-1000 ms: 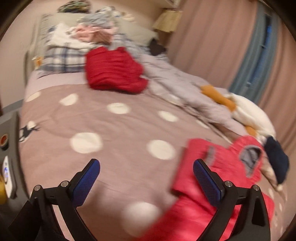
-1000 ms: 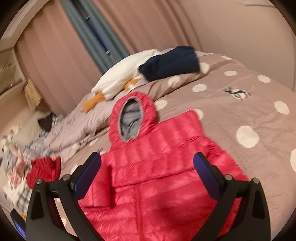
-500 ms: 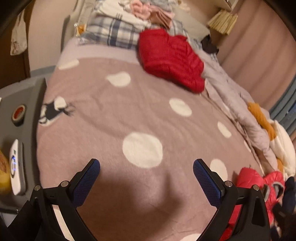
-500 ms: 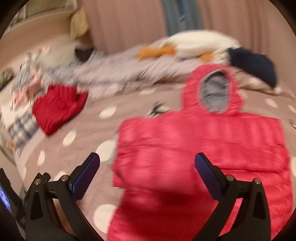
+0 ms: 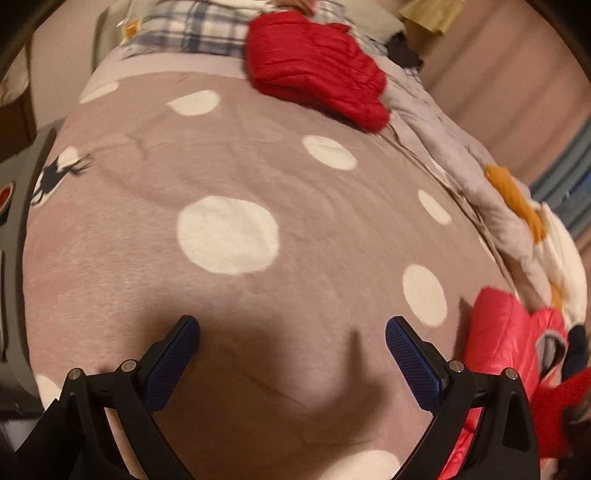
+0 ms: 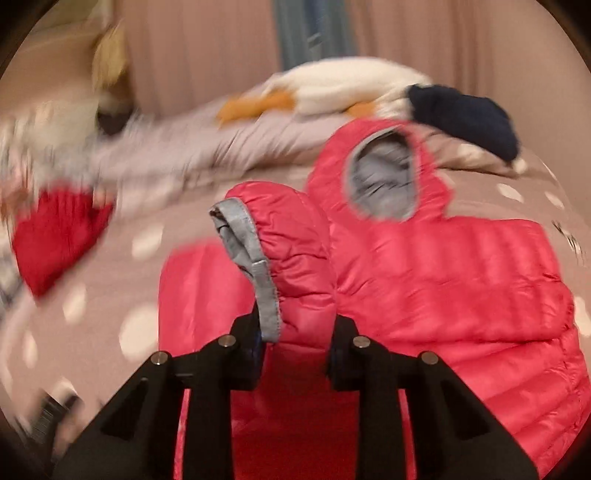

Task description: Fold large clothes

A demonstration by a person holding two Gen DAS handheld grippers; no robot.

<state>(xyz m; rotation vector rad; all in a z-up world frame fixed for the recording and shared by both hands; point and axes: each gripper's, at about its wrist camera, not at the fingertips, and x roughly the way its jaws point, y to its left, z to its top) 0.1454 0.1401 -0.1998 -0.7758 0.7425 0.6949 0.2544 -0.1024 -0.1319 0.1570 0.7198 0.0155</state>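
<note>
A pink-red hooded puffer jacket [image 6: 461, 280] lies front-down on the dotted blanket, hood [image 6: 380, 177] pointing away. My right gripper [image 6: 295, 350] is shut on the jacket's left sleeve [image 6: 291, 251] near its grey cuff and holds it lifted above the body. My left gripper [image 5: 291, 354] is open and empty over bare blanket; the jacket [image 5: 506, 332] shows at its right edge.
The mauve blanket with white dots [image 5: 229, 236] covers the bed. A folded dark red jacket [image 5: 317, 66] lies near the plaid pillows [image 5: 192, 33]. A grey duvet [image 5: 461, 166], a white-orange plush [image 6: 332, 88] and a navy garment [image 6: 465, 114] lie along the far side.
My right gripper has shut on the sleeve and lifted it. My left gripper has swung left, away from the jacket, and dropped closer to the blanket.
</note>
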